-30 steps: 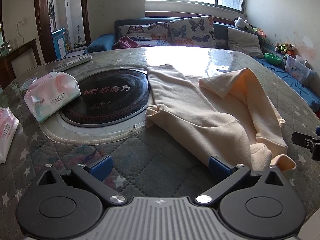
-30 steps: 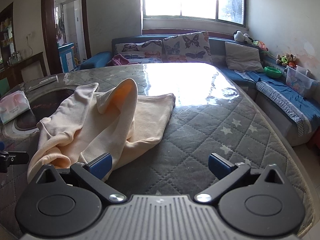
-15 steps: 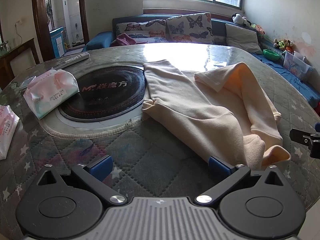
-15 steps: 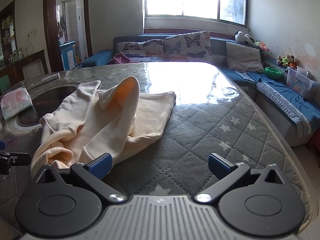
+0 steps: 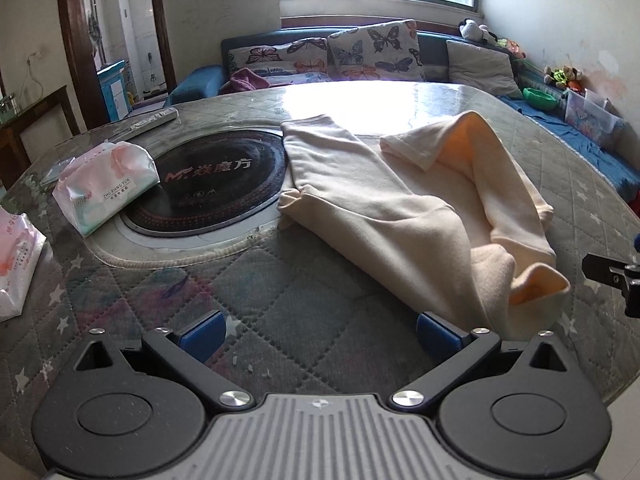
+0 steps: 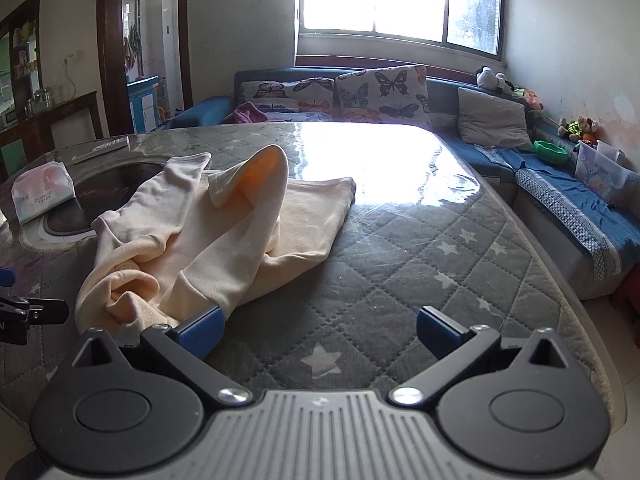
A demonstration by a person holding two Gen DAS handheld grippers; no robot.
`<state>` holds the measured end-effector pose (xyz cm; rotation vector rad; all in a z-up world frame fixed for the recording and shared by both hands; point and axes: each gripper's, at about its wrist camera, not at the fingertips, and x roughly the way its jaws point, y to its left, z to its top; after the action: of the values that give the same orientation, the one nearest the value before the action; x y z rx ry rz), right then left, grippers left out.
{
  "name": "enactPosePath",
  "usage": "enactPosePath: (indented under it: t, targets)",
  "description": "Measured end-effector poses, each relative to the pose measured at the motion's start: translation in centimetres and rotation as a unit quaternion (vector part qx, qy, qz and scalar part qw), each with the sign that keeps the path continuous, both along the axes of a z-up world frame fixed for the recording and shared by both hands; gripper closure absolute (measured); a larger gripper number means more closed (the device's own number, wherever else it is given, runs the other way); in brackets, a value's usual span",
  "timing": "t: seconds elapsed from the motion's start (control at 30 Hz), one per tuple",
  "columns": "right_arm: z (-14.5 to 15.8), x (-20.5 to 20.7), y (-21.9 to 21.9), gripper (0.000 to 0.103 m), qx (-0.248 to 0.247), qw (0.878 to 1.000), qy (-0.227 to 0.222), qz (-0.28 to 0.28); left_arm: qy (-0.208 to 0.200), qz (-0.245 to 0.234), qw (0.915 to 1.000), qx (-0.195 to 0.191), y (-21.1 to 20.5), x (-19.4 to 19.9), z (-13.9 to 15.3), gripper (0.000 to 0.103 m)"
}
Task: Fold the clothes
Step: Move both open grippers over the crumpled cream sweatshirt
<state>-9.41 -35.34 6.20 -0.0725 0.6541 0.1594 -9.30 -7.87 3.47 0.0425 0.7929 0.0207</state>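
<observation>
On my feeds the table (image 6: pixel 460 240) carries the cream garment (image 5: pixel 380 208) rumpled toward its near edge, one part humped up, so I judge folding unfinished, with my left gripper (image 5: pixel 318 330) and right gripper (image 6: pixel 318 330) both spread apart, holding nothing.

Both cams sit low at the near edge of the table (image 5: pixel 280 312), looking across it toward the sofa (image 6: pixel 580 216) and window (image 6: pixel 400 0). The left wrist view is over on the left side, by the black round plate (image 5: pixel 208 184); the right wrist view sits further right. Both catch the cream garment (image 5: pixel 380 208), and each sees the other gripper poking in at its edge.
</observation>
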Motion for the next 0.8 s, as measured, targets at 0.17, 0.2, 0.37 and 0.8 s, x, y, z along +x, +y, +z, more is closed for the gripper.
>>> enactPosePath:
  t: [0.17, 0.2, 0.37, 0.8]
  targets:
    - [0.0, -0.6, -0.3, 0.000, -0.004, 1.000, 0.002, -0.004, -0.002, -0.015, 0.9998, 0.011, -0.9, -0.8, 0.0, 0.000]
    - [0.0, -0.8, -0.4, 0.000, -0.004, 1.000, 0.001, -0.004, -0.003, -0.017, 0.9998, 0.013, -1.1, -0.9, 0.0, 0.000]
    - [0.0, -1.6, -0.5, 0.000, -0.005, 1.000, 0.000, -0.001, -0.006, -0.024, 0.9995, 0.018, -1.7, -1.5, 0.0, 0.000]
    - [0.3, -3.1, -0.5, 0.000, -0.008, 1.000, -0.010, 0.006, -0.011, -0.041, 0.9986, 0.031, -3.0, -2.7, 0.1, 0.000]
